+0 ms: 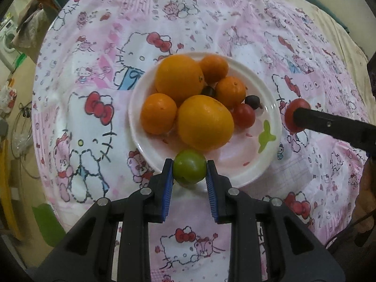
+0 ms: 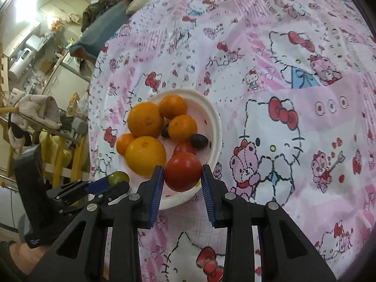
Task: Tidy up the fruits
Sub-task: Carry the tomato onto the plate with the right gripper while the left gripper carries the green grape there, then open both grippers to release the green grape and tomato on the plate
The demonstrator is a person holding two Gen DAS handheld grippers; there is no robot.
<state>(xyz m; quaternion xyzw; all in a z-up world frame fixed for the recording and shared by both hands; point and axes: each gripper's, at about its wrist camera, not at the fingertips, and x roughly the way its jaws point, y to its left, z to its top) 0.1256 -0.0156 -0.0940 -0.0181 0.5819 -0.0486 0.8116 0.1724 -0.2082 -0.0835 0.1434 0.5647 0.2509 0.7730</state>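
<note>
Between the blue-padded jaws of the left gripper [image 1: 189, 169], in the left wrist view, sits a green fruit [image 1: 189, 166], pinched on both sides and held just over the near rim of a white plate [image 1: 256, 164]. Beyond the jaws the plate carries two large oranges [image 1: 179, 78], three smaller oranges [image 1: 158, 113], a small red tomato [image 1: 244, 115] and two dark grapes [image 1: 253, 101], all crowded toward the far and left part of the dish. Off to the right of the jaws, a black finger of the right gripper [image 1: 296, 117] reaches in with a red tomato [image 1: 296, 115] clamped at its tip, beside the plate's right rim. Everything lies over a pink cartoon-cat cloth [image 1: 94, 117].

Between the right gripper's [image 2: 182, 171] jaws, in the right wrist view, the red tomato [image 2: 182, 171] is gripped on both sides by the blue pads, hanging over the near edge of the white plate [image 2: 217, 127]. Past the jaws lie the large oranges [image 2: 145, 122], the smaller oranges [image 2: 182, 127], the small red tomato [image 2: 184, 147] and the dark grapes [image 2: 199, 141]. Left of the jaws and a little nearer, the left gripper [image 2: 118, 180] holds the green fruit [image 2: 118, 178] at the plate's left rim. The patterned cloth [image 2: 282, 94] spreads to the right, with a cluttered room beyond its left edge.
</note>
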